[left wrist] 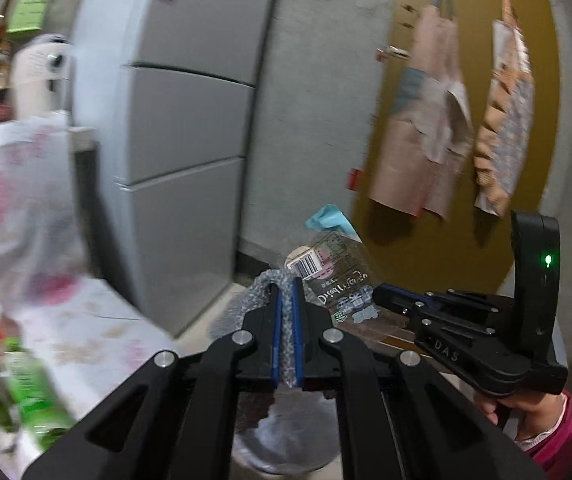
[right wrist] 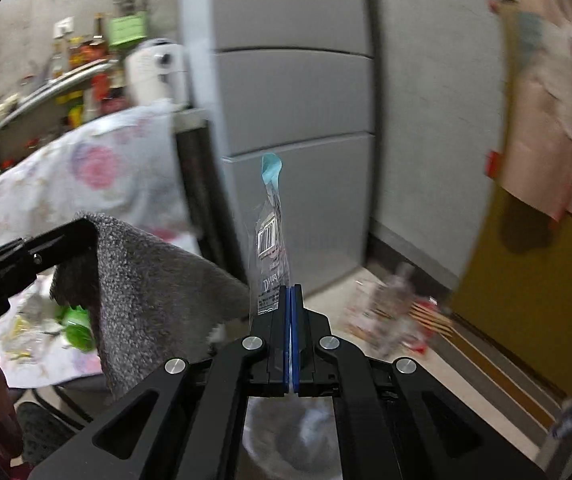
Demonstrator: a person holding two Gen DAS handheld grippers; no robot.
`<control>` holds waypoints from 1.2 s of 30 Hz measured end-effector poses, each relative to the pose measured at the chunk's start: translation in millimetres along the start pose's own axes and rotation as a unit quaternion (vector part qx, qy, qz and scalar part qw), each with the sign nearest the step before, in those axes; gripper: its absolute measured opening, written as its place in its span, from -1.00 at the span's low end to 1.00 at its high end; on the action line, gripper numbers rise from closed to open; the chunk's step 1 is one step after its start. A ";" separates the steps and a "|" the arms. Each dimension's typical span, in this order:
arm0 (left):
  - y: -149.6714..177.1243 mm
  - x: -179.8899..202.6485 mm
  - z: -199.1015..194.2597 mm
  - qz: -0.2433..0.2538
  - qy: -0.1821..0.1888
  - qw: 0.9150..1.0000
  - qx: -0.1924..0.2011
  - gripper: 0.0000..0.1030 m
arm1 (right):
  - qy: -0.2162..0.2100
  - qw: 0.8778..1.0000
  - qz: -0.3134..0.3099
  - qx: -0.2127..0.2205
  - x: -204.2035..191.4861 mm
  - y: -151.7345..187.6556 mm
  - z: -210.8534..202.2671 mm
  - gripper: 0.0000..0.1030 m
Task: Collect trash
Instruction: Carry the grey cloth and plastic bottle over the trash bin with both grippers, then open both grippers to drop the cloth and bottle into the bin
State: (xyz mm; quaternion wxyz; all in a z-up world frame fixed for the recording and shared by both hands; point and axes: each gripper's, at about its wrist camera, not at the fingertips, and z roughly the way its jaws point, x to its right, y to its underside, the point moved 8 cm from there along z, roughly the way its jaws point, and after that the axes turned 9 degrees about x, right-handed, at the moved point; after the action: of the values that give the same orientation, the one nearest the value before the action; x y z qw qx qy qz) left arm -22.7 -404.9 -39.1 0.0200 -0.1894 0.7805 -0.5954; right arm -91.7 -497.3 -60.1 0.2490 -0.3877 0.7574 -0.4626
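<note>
Seen from the left wrist: left hand-held gripper (left wrist: pixel 287 280) clamped tight on a grey cloth (left wrist: pixel 263 284), with the right hand-held gripper (left wrist: pixel 382 294) at 3 o'clock pinching a clear plastic wrapper (left wrist: pixel 336 276), and a lined trash bin (left wrist: pixel 286 444) showing below at 6 o'clock. Seen from the right wrist: pads pressed together on the wrapper's lower edge, wrapper standing up toward 12 o'clock, cloth draped at 9 o'clock, bin directly underneath at 6 o'clock, floral worktop (right wrist: pixel 29 368) at 8 o'clock. Best released only once centred over the bin mouth, tilted down, so the light wrapper likely drops inside rather than drifting.
</note>
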 end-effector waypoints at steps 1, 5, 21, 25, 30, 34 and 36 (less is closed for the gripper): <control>11.3 6.7 9.4 0.002 0.006 1.000 -0.002 -0.95 | 0.007 1.000 0.002 -0.005 8.1 5.6 0.7 -0.98; 60.8 17.1 38.8 -0.008 0.028 0.999 -0.044 -0.94 | 0.021 0.999 0.026 -0.033 31.3 33.3 12.3 -0.98; 150.4 2.0 118.6 -0.038 0.065 0.983 -0.169 -0.94 | 0.067 0.984 0.063 -0.152 76.2 126.8 61.6 -0.98; 170.3 -6.7 132.8 -0.019 0.042 0.980 -0.195 -0.94 | 0.067 0.982 0.063 -0.167 78.4 142.0 72.5 -0.98; 191.7 -21.5 140.1 -0.013 0.019 0.975 -0.219 -0.27 | 0.062 0.978 0.062 -0.189 73.6 170.0 95.3 -0.96; 190.3 -28.6 139.6 -0.018 0.013 0.977 -0.212 0.00 | 0.062 0.973 0.072 -0.211 71.4 195.1 111.1 -0.87; 186.3 -32.6 135.8 -0.020 0.007 0.978 -0.206 0.01 | 0.063 0.971 0.078 -0.218 70.9 202.0 114.6 -0.80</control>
State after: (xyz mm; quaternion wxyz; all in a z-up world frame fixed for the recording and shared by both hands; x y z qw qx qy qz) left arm -8.2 -478.9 -259.4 -0.0370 -0.2004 0.8825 -0.4240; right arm -120.2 -558.7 -293.2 0.1459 -0.3421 0.8821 -0.2891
